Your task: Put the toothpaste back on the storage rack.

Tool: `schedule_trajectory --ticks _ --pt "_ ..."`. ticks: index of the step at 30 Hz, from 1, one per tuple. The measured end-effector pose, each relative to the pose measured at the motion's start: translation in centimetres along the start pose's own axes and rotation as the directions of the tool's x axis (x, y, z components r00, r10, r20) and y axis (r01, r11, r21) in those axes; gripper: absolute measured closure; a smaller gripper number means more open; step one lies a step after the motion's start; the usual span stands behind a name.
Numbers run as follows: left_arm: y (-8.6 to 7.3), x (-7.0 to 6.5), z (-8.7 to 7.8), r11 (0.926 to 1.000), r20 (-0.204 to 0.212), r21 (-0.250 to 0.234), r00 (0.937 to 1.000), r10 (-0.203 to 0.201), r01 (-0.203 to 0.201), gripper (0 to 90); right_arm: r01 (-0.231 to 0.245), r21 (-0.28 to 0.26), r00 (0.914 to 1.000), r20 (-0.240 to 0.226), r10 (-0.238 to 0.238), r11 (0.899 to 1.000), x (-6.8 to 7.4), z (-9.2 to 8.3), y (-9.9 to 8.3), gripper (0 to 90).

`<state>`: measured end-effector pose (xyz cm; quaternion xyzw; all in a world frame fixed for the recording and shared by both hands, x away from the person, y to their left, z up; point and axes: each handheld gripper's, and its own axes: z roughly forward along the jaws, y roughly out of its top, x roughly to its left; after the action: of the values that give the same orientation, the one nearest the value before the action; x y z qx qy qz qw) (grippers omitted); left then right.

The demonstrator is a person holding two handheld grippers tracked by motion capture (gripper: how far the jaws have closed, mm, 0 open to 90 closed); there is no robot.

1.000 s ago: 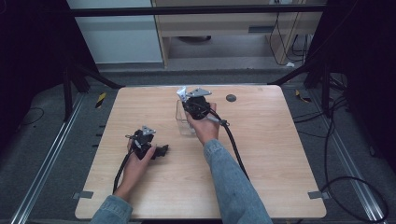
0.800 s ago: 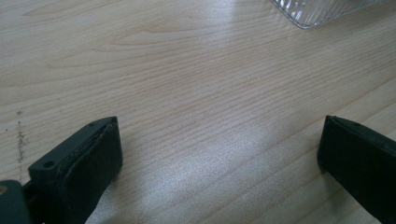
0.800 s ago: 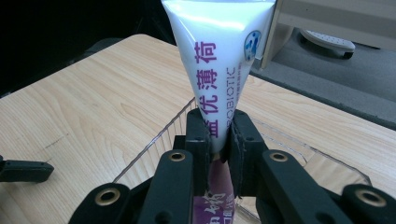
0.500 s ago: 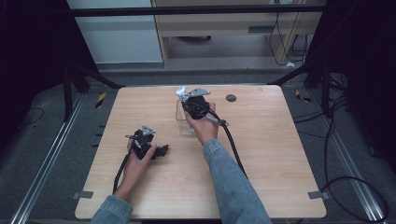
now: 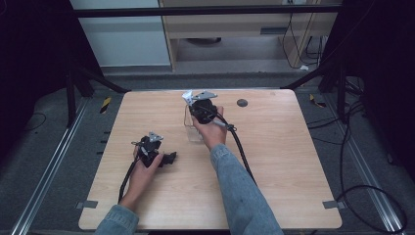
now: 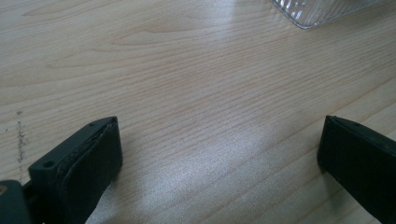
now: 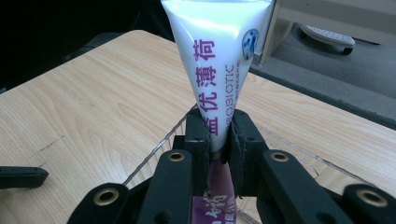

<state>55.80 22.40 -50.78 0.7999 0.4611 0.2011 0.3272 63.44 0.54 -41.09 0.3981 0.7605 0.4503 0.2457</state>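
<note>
Wooden table (image 5: 274, 166) – lots of bare top on the right half and near edge, open room there. 2 grippers, 1 tube, 1 clear container, 1 small dark round thing (image 5: 242, 103) near the far edge, can't tell what it is.

Left gripper (image 5: 169, 157) rests on the table's left-centre, well apart from all edges, jaws spread wide w/ nothing between – bare wood shows in the gap in the left gripper view.

Right gripper (image 7: 218, 135) is clamped on a white tube (image 7: 215, 60) w/ purple print, holding it at the narrow lower part, wide flat end up. The tube stands roughly upright, above the clear container (image 5: 192, 122), which sits mid-table toward the far edge. Container's ribbed corner (image 6: 322, 11) also shows in the left gripper view. Contents – prob. none besides the tube's lower end, view is poor.
</note>
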Motion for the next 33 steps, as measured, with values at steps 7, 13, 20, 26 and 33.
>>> schedule_trajectory --ticks 7,13,20,26,33 --pt "0.0 0.0 0.0 1.0000 0.000 0.000 1.0000 0.000 0.000 0.0 -0.001 0.003 1.0000 -0.003 0.001 1.000 -0.1 0.2 0.1 79.1" --pt "0.0 0.0 0.0 1.0000 0.000 0.000 1.0000 0.000 0.000 0.0 -0.007 0.009 1.0000 -0.006 0.007 1.000 -0.1 0.5 0.2 78.8" --pt "0.0 0.0 0.0 1.0000 0.000 0.000 1.0000 0.000 0.000 0.0 -0.012 0.018 0.9999 -0.005 0.013 1.000 0.1 1.0 0.4 78.5" --pt "0.0 0.0 0.0 1.0000 0.000 0.000 1.0000 0.000 0.000 0.0 -0.003 0.020 1.0000 -0.007 0.003 1.000 0.3 1.1 0.4 78.3" --pt "0.0 0.0 0.0 1.0000 0.000 0.000 1.0000 0.001 -0.001 0.0 -0.001 0.021 1.0000 -0.006 0.001 1.000 0.3 1.2 0.4 78.0"
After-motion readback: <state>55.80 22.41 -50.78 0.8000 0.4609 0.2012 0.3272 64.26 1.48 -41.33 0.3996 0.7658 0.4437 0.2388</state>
